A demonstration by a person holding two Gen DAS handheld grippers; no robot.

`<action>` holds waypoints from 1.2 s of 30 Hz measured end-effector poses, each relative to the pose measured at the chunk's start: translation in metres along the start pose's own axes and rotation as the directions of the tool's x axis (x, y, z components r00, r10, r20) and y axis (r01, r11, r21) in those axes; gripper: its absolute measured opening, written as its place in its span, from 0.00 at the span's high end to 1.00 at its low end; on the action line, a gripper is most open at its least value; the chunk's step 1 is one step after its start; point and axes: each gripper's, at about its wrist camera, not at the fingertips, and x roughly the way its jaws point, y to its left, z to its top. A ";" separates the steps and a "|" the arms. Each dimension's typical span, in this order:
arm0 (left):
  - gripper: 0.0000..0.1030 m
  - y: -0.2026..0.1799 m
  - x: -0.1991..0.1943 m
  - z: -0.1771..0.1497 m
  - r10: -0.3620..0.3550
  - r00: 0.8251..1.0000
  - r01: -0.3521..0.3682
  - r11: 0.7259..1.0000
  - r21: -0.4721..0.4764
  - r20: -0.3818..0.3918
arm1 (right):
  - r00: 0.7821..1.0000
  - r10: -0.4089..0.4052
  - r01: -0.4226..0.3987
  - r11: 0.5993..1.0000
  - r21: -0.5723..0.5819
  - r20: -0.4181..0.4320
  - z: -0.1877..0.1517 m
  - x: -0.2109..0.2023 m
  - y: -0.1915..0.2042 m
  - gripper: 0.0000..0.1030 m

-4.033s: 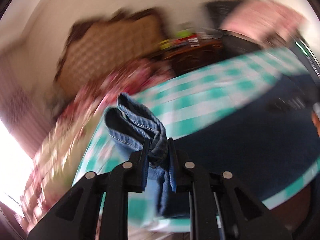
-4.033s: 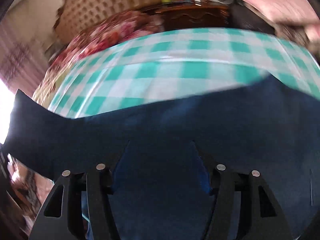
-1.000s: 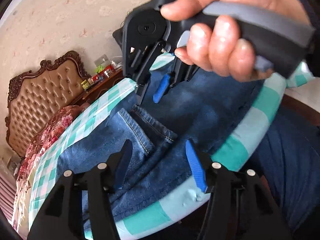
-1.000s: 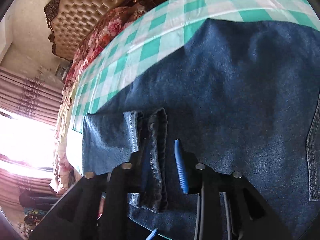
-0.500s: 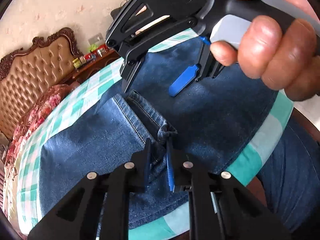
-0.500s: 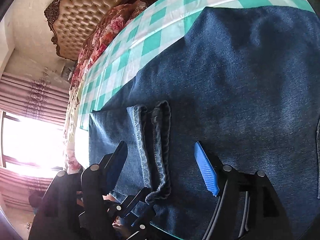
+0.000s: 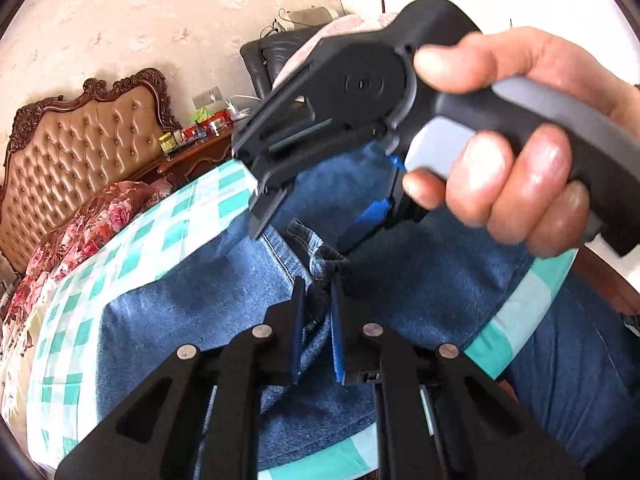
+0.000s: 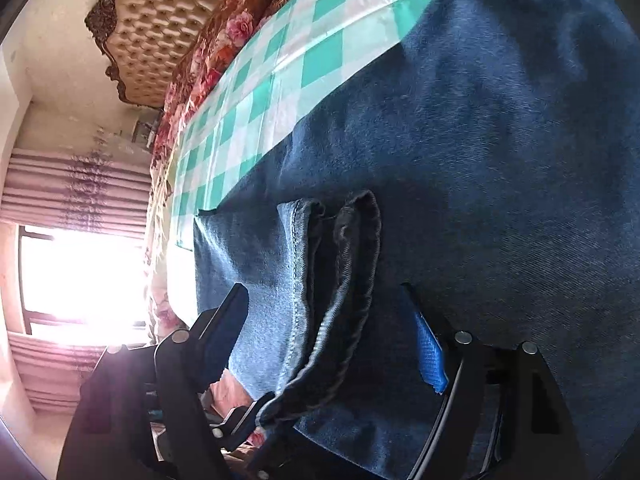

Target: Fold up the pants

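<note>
From the left wrist view, the left gripper [image 7: 316, 320] has its two blue-lined fingers nearly pressed together, pinching the bunched hem of a leg of the pants [image 7: 192, 312], a pair of blue jeans spread flat across the table [image 7: 188, 216] with its green and white checked cloth. The hem rises in a small crumpled ridge just ahead of the fingertips. Above it, close to the lens, a hand [image 7: 516, 168] grips the handle of the right gripper [image 7: 320, 220], whose black fingers hang spread over the denim beyond the hem, touching nothing that I can make out. Behind the table stand a tufted headboard [image 7: 80, 148], a floral bedspread [image 7: 88, 224] and a dark wooden nightstand [image 7: 192, 160] crowded with small items. From the right wrist view, the right gripper [image 8: 332, 332] has its jaws opening, the fingers wide apart on either side of the folded hems, which lie between them without either pad pressing on the cloth. The pants [image 8: 480, 160] fill most of this view, lying dark and smooth on the checked table [image 8: 288, 60]. A bright window [image 8: 80, 280] with striped curtains glares at the left.
</note>
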 end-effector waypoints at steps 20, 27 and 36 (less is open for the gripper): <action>0.65 -0.079 -0.001 0.008 -0.085 0.996 0.080 0.988 0.133 0.030 | 0.977 -0.189 0.204 0.962 -0.182 0.101 0.014 -0.007 -0.010 0.94; 0.48 0.021 -0.092 -0.036 0.147 0.987 -0.130 0.968 -0.213 0.064 | 0.978 -0.176 0.195 0.961 -0.197 0.114 0.007 -0.008 -0.009 0.75; 0.39 0.054 -0.098 -0.115 0.425 0.898 -0.424 0.905 0.031 -0.115 | 0.733 -0.528 0.638 0.752 -0.165 0.429 -0.015 -0.040 0.028 0.47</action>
